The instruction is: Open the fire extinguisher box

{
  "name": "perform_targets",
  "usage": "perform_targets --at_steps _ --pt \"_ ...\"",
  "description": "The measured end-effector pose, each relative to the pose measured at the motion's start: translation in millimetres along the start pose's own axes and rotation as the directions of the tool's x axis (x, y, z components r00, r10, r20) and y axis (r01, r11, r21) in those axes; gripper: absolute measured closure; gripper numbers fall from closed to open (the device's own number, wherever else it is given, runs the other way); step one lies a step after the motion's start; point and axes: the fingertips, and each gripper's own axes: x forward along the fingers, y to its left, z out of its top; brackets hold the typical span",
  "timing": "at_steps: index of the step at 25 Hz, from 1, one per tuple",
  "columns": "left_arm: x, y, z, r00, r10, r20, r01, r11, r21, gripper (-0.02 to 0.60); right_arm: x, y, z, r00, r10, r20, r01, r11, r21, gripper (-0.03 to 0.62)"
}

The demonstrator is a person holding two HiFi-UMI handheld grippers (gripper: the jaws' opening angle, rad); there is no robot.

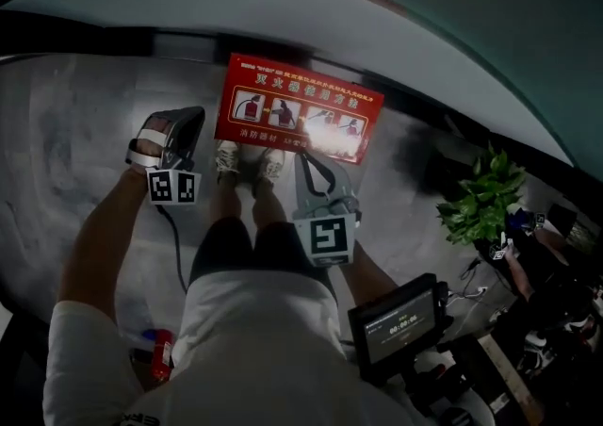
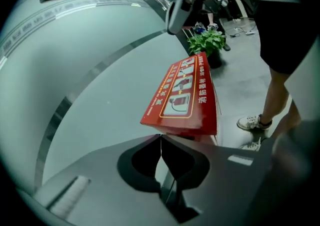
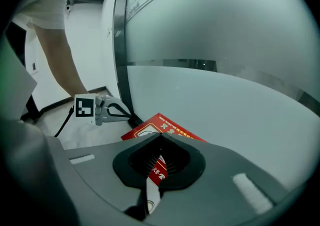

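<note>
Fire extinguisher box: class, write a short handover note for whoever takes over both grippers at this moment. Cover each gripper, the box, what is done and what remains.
Fire extinguisher box: red, on the floor against the curved glass wall, lid closed.
Left gripper: jaws shut, empty, close to the box's left end.
Right gripper: jaws shut, empty, tips at the box's near edge; contact unclear.
Done: both grippers are at the box.
Left: open the lid.
</note>
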Motion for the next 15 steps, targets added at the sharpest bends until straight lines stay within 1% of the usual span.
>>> perform_targets --at_steps 2,3,5,8,9,11,15 --pt "11 -6 -8 1.0 0.009 0.006 -0.01 0.999 0.047 0.568 12 -3 -3 1.0 -0.011 0.0 0.011 1.0 0.009 0.582" --pt "16 -10 -10 1.0 0.008 0.011 -0.009 0.997 0.078 0.534 16 -5 -5 1.0 -0.016 -0.002 0.016 1.0 0.014 0.582" --pt "24 -20 -12 1.0 -0.003 0.028 -0.001 0.989 0.15 0.43 22 -7 -9 1.0 -0.023 -0.006 0.024 0.999 0.021 0.582" --pt "32 -37 -10 0.998 -0.019 0.051 0.007 0.972 0.234 0.348 25 -7 -15 1.0 -0.026 -0.017 0.026 0.999 0.027 0.582" --pt "33 -41 -9 0.998 -0.021 0.054 0.006 0.968 0.252 0.332 25 -6 -16 0.999 -0.024 -0.021 0.025 0.999 0.028 0.582" --pt "36 -45 -7 0.998 -0.013 0.062 -0.004 0.961 0.278 0.321 24 -6 -17 0.999 -0.019 -0.031 0.02 0.999 0.029 0.582" --pt "38 -46 1 0.997 0.005 0.082 -0.031 0.948 0.316 0.321 22 -8 -18 0.999 -0.013 -0.035 0.014 1.0 0.026 0.582"
